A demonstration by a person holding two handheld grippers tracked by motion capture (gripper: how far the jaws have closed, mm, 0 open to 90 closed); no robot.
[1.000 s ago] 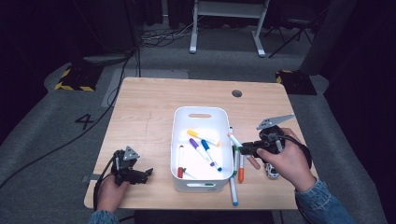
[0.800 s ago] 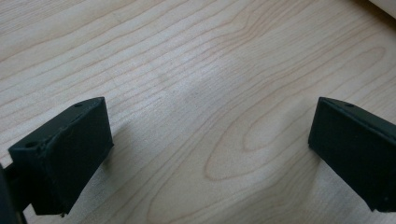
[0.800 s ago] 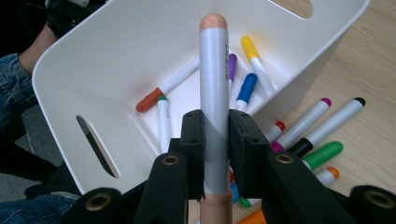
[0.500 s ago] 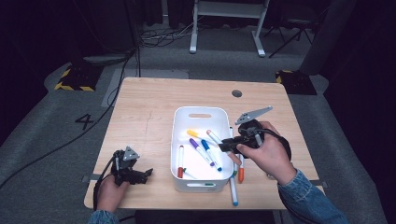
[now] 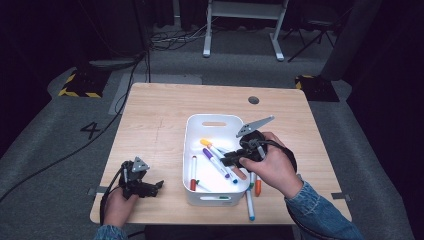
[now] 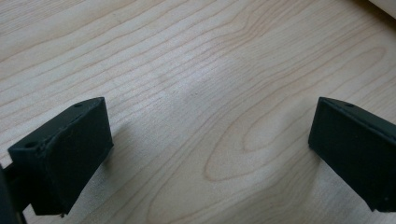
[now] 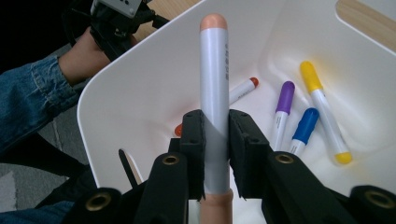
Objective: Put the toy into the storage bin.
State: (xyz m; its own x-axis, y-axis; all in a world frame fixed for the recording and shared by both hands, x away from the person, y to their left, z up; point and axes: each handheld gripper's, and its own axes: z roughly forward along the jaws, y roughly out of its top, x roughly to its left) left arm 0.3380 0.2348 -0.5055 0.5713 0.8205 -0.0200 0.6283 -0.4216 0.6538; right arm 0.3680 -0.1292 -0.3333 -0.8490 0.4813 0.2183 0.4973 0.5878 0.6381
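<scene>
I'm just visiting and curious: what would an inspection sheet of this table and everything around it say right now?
Surface: light wooden table, round grommet hole at the far side.
Job's things: white bin holding several markers; peach-capped marker over it.
Clutter: loose markers on the table beside the bin.
Grippers: right gripper shut on the peach-capped marker; left gripper open over bare wood.
Cables: black cable trailing off the table's left.
Surroundings: grey floor, white frame behind.

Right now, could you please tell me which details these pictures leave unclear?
- Peach-capped marker: lower end cut off by the right gripper view's bottom edge.
- Print on its barrel: too blurred to read.
- Orange marker: high view, partly hidden behind the hand holding the right hand-held gripper.
</scene>
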